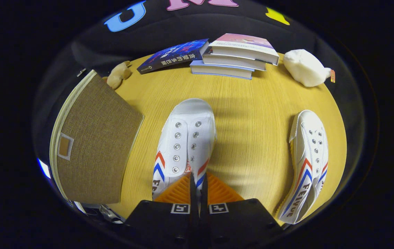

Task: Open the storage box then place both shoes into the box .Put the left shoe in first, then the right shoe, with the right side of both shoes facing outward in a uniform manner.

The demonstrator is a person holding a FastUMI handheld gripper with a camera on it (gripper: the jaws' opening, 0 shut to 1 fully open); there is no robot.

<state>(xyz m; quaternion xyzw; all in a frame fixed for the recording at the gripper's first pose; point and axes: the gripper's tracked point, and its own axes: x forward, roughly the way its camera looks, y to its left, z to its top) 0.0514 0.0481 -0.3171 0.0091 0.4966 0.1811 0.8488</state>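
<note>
A white canvas shoe [186, 138] with red and blue stripes stands on the wooden table [252, 117], toe pointing away from me. My gripper [198, 188] is at its heel end. The orange fingers [177, 192] are almost together, pinching the rim of the shoe's opening. A second matching shoe [309, 162] lies to the right, tipped onto its side with the eyelets facing the first shoe. The brown woven storage box [96, 141] with cream trim stands to the left of the held shoe. I cannot tell whether its lid is open.
Beyond the shoes, at the table's far edge, lie a dark blue book [174, 55] and a stack of three books [238, 57]. A white plush toy [304, 67] sits far right, and a small tan toy [119, 74] behind the box.
</note>
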